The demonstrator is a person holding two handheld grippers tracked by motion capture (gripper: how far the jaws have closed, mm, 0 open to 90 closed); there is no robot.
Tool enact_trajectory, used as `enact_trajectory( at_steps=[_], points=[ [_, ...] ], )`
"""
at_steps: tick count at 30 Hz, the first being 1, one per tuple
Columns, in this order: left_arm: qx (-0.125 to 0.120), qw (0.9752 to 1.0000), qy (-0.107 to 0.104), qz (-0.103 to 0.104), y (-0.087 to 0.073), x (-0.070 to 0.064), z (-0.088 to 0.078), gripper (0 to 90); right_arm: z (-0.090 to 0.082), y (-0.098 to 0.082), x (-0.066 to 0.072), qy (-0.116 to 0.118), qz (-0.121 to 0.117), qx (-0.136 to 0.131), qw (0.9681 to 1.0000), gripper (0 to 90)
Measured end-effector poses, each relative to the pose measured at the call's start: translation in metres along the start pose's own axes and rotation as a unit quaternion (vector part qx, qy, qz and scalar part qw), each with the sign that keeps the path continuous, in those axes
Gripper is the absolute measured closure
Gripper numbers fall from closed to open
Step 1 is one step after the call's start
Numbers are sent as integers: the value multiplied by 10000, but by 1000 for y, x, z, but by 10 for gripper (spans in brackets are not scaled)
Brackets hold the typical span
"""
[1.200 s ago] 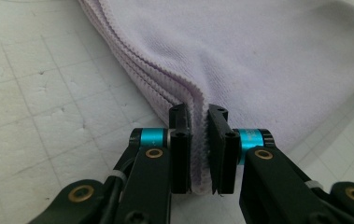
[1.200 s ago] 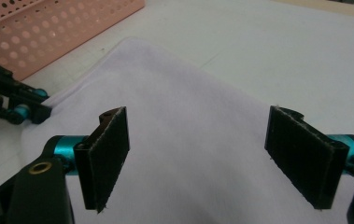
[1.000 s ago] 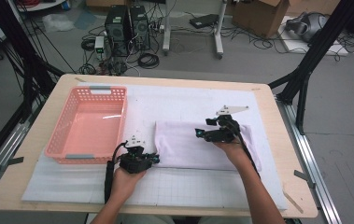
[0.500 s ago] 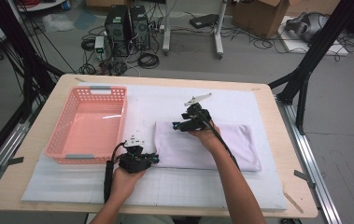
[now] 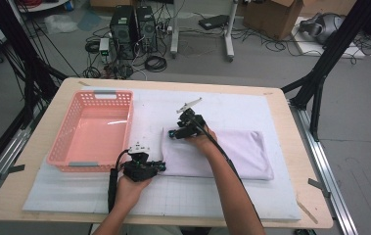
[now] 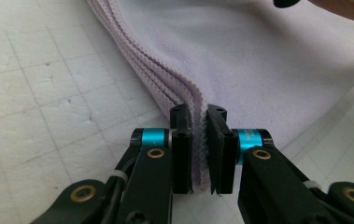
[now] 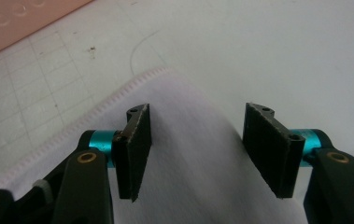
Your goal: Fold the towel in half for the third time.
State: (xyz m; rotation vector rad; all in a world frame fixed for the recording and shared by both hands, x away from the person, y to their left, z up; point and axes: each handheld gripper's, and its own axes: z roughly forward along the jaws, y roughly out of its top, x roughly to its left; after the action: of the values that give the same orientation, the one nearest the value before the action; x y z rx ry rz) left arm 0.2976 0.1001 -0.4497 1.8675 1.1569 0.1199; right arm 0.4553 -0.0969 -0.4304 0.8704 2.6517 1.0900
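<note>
Wooden table with a white grid mat point(image 5: 75, 205), one pink basket point(image 5: 92, 129), one folded lilac towel point(image 5: 232, 154), two grippers. Left gripper point(image 6: 199, 140) sits low at the towel's near-left corner, clamped on its stacked edges. Right gripper point(image 7: 195, 144) hovers over the far-left corner, forearm crossing the towel; its jaws have just been closing, the corner between them, pads not touching it.

Wooden desk point(image 5: 298, 161) carries a white gridded mat point(image 5: 251, 196); on it, pink basket point(image 5: 92, 129) left, folded towel point(image 5: 237, 154) right.

High cam looks down; gripper cams close up, all sharing towel point(image 5: 232, 152).
</note>
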Motion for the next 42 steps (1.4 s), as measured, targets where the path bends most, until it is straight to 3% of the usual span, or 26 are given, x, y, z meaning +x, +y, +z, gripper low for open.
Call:
enact_trajectory(
  at_steps=[4,7,8,11,15,20,23,26,33,42],
  points=[
    [4,10000,16,-15,0,1,-1,819,9,3,2,70,-179,161,9997,543],
    [-16,10000,38,-17,0,1,-2,825,6,2,-2,277,-174,182,9993,784],
    [-11,10000,40,1,0,1,-3,827,6,2,-1,264,-217,176,9993,808],
    [-67,10000,32,17,1,0,-7,829,5,4,3,250,-361,197,9988,832],
    [-328,9994,-80,-26,7,-2,-23,832,3,7,5,393,-273,-2,9989,835],
    [-794,9965,-244,-87,18,2,-47,832,-6,14,9,663,-109,-657,9956,835],
    [-968,9944,-402,-161,23,1,-51,832,-17,17,8,764,21,-969,9924,835],
    [-989,9935,-556,-76,31,-9,-45,832,-31,17,2,781,92,-1148,9903,834],
    [-882,9920,-889,150,48,-34,-18,831,-57,6,-13,638,92,-1251,9901,834],
    [-667,9906,-1145,353,65,-61,18,830,-91,-30,-40,330,373,-1421,9886,834]
  ],
)
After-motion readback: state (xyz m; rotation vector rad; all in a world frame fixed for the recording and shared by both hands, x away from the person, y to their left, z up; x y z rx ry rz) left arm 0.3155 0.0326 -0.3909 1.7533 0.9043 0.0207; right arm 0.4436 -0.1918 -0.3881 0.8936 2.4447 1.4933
